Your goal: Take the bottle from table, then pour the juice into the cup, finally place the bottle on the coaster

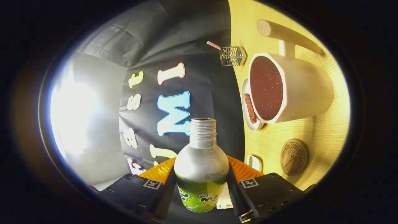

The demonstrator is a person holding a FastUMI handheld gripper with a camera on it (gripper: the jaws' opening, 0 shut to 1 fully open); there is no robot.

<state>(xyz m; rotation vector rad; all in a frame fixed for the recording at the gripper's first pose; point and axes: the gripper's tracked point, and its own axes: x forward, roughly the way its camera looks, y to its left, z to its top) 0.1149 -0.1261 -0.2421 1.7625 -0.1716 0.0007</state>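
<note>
- We see our gripper [201, 183] with its two fingers closed in against the sides of a silver bottle [201, 161], one finger pressing each flank, so the bottle is clamped between them.
- The bottle carries a green label on its lower body, and its threaded neck is uncapped and points ahead, away from the fingers.
- The whole scene is rolled sideways, so the yellow wooden table [314, 137] stands like a wall beside the bottle.
- Beyond the fingers, a white cup [298, 93] with a wooden handle [289, 34] sits on the table, filled with a dark reddish liquid.
- Just beside the cup lies a small white dish [248, 119] holding a brown stick, perhaps a biscuit, though the view is too warped to be sure.
- A round cork coaster [294, 156] lies bare on the table, near the fingers and apart from the cup.
- Farther off stands a small wire holder [233, 56].
</note>
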